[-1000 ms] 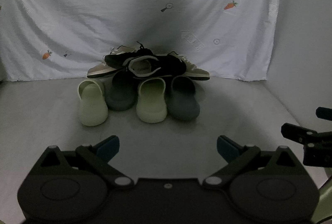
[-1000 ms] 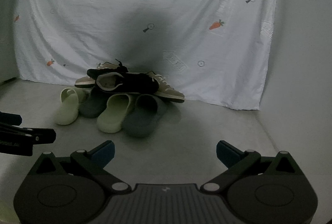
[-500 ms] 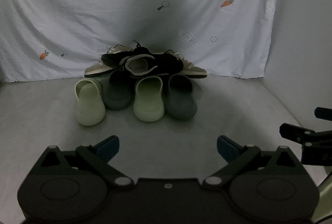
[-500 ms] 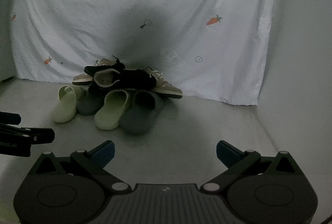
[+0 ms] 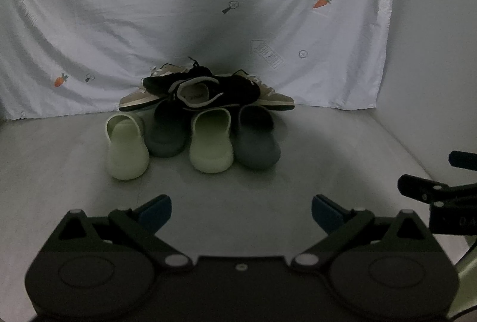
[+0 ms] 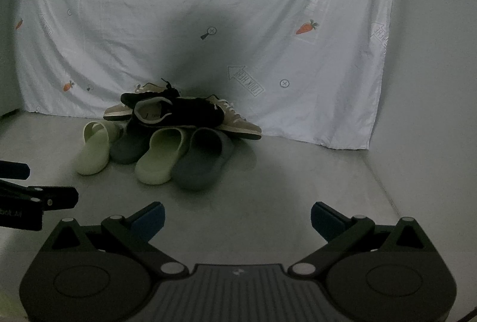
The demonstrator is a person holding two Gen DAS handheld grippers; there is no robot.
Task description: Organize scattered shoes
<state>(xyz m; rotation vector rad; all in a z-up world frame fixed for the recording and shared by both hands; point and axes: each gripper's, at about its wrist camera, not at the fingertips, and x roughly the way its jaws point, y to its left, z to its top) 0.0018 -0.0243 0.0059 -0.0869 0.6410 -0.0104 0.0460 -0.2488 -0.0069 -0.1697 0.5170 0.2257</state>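
The shoes sit in one heap at the back of the floor, up against the hanging sheet (image 5: 89, 24): a black sneaker (image 5: 205, 89) lies tipped on top, two tan sneakers (image 5: 274, 95) stick out to either side beneath it, and four slides are fanned along the front, a pale green one (image 5: 126, 152), a grey one (image 5: 167, 137), another green (image 5: 211, 146) and another grey (image 5: 256, 143), all touching or overlapping. Both tools hang back, well apart from the pile; the left gripper (image 5: 241, 208) has its fingers spread wide and holds nothing, and so does the right gripper (image 6: 237, 210). The trouble I'd expect is in the stacking: pull a slide from the front and the black sneaker resting above will likely slide off or roll, and its loose laces could snag a finger; the light is dim too, so dark shoes blur together
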